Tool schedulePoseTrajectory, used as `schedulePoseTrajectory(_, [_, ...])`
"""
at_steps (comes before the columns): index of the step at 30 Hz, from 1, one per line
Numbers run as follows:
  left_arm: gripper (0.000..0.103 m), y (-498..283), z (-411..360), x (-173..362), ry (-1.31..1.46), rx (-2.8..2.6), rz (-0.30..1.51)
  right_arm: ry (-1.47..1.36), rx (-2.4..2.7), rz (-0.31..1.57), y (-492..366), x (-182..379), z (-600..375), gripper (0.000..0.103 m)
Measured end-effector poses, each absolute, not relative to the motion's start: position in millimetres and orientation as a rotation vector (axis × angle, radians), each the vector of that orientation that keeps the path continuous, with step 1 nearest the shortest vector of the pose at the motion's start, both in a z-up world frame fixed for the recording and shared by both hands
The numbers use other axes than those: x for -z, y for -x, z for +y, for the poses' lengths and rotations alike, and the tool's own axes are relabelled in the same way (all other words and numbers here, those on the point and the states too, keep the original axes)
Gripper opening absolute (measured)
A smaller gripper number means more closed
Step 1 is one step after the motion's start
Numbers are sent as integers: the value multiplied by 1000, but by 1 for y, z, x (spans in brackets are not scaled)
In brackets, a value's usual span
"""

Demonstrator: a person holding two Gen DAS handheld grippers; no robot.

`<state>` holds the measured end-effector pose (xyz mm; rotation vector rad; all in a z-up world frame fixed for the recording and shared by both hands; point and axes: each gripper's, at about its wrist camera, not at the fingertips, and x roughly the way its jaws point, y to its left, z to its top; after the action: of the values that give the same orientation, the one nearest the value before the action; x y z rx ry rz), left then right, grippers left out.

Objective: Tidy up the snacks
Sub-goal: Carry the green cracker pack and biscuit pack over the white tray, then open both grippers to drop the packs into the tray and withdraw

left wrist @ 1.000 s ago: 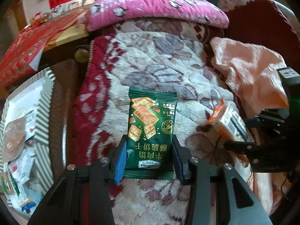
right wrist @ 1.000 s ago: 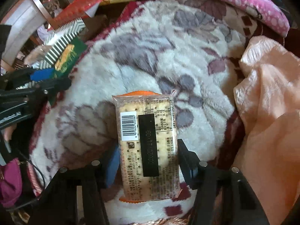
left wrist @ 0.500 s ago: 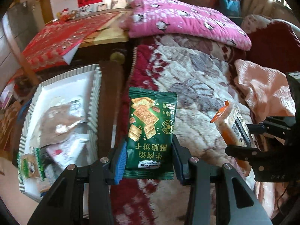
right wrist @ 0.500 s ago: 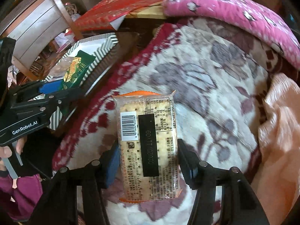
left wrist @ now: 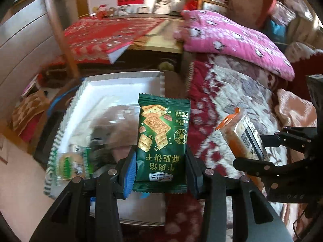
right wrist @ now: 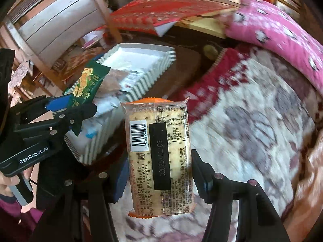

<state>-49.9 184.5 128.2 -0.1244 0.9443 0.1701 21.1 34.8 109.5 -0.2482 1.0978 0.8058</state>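
My left gripper [left wrist: 160, 173] is shut on a green cracker packet [left wrist: 162, 141], held upright over the right side of a white tray with a striped fluted rim [left wrist: 121, 76]. The right wrist view shows the same packet [right wrist: 88, 82] in that gripper [right wrist: 66, 104] at the left, above the tray [right wrist: 153, 74]. My right gripper [right wrist: 159, 173] is shut on a clear cracker pack with orange ends [right wrist: 159, 155], barcode side up, hanging over the flowered blanket beside the tray. In the left wrist view this pack [left wrist: 242, 133] shows at the right in the right gripper [left wrist: 260, 147].
Several wrapped snacks [left wrist: 74, 161] lie blurred in the tray. A flowered red and cream blanket [right wrist: 252, 125] covers the seat at the right, with a pink pillow [left wrist: 232, 40] behind and peach cloth [left wrist: 296, 111]. A red-clothed table [left wrist: 109, 34] stands behind. A hand [right wrist: 8, 181] grips the left tool.
Both grippers have swung left from over the blanket toward the tray, each keeping its packet. The tray now sits under the left gripper and close to the right one.
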Motion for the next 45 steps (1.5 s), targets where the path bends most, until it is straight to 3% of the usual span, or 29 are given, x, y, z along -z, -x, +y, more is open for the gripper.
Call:
schedulePoseTrajectory(15, [42,74,275,-111,252,-347,969,376,-948,1103,-24,-105,150,61])
schedulePoseTrajectory(36, [43,71,311,-88,317,-446,1000,455,-942,1161,-61,-66,252,59])
schedulePoseTrajectory(40, [48,70,312,-89,323,-463,989,388,-936,1139,-61,-71,247,61])
schedulePoseTrajectory(45, [68,73,308,-93,327,-478,969,334,-955,1095,-54,-94,225,75])
